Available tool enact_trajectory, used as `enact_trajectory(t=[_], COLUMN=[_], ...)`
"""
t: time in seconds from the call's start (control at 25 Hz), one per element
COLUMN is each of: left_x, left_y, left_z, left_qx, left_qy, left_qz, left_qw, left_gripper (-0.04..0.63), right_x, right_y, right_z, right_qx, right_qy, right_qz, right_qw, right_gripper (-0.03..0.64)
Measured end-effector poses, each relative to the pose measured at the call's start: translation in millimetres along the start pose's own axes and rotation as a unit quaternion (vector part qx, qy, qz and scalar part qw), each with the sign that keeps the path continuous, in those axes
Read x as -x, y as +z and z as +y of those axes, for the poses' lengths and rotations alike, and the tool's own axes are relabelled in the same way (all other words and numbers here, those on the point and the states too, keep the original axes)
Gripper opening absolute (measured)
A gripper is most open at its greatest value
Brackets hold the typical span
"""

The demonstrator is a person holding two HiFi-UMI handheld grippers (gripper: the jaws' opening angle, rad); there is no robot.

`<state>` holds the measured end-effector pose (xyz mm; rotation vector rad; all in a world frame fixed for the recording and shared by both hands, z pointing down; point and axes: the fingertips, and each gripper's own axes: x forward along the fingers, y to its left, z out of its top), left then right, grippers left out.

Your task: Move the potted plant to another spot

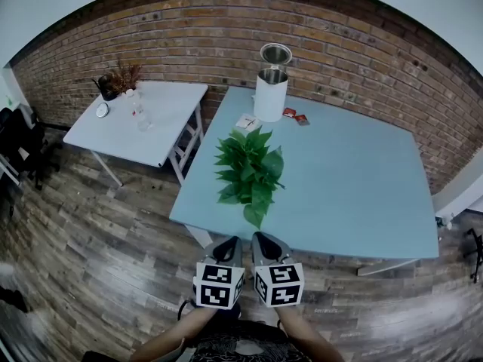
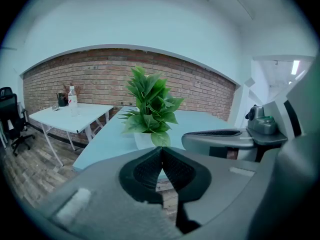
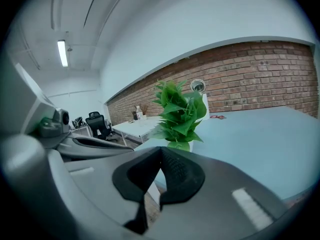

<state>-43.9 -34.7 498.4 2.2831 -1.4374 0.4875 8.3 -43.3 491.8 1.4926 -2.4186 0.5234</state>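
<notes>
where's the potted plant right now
In the head view the potted plant stands on the light blue table, near its front left edge, closer to the person than the white container with its lid open.

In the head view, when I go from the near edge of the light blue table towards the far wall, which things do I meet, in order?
green leafy potted plant → white cylindrical kettle with open lid → red brick wall

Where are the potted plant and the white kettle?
potted plant (image 1: 249, 173): head view, middle of its leaves.
white kettle (image 1: 270, 96): head view, on its white body.
</notes>
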Motion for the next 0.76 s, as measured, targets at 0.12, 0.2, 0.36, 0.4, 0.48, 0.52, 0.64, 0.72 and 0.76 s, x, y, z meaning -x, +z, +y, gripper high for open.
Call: enact_trajectory(t=[0.12,0.2,0.36,0.4,0.48,0.52,0.64,0.72,0.76], left_x=[3.8,5.8,7.6,7.6,7.5,7.7,8.5,8.9,9.0], left_y=[2.0,2.4,1.7,1.2,0.2,-0.3,-1.6,-2.5,-3.0], left_z=[-2.0,-2.2,-2.7,-2.8,-2.7,-2.9,-4.0,-4.4,-4.6], left_qx=[-0.003,-0.005,-0.006,-0.006,-0.004,-0.004,-0.002,-0.001,0.000], left_qy=[-0.004,-0.005,-0.008,-0.009,-0.009,-0.009,-0.010,-0.010,-0.010], left_qz=[-0.003,-0.003,-0.003,-0.003,-0.003,-0.003,-0.001,0.000,0.001], left_qw=[1.0000,1.0000,0.9999,0.9999,0.9999,0.9999,0.9999,1.0000,1.0000], left_gripper=[-0.006,-0.006,-0.006,-0.006,-0.006,-0.006,-0.006,-0.006,-0.006], right_x=[1.5,2.7,3.7,3.7,3.7,3.8,4.5,4.8,5.0], right_y=[-1.6,-2.3,-2.8,-3.0,-3.7,-4.1,-4.5,-4.7,-4.9], right_z=[1.4,2.9,5.8,6.0,6.3,6.3,6.7,7.3,7.6], right_qx=[-0.005,-0.008,-0.010,-0.010,-0.011,-0.011,-0.011,-0.011,-0.012], right_qy=[-0.001,-0.002,-0.001,-0.001,-0.001,0.000,0.001,0.002,0.003], right_qz=[0.001,0.000,-0.001,-0.001,0.000,0.000,0.002,0.003,0.003], right_qw=[1.000,1.000,1.000,1.000,1.000,1.000,1.000,1.000,1.000], right_gripper=[0.006,0.006,0.006,0.006,0.006,0.006,0.006,0.006,0.006])
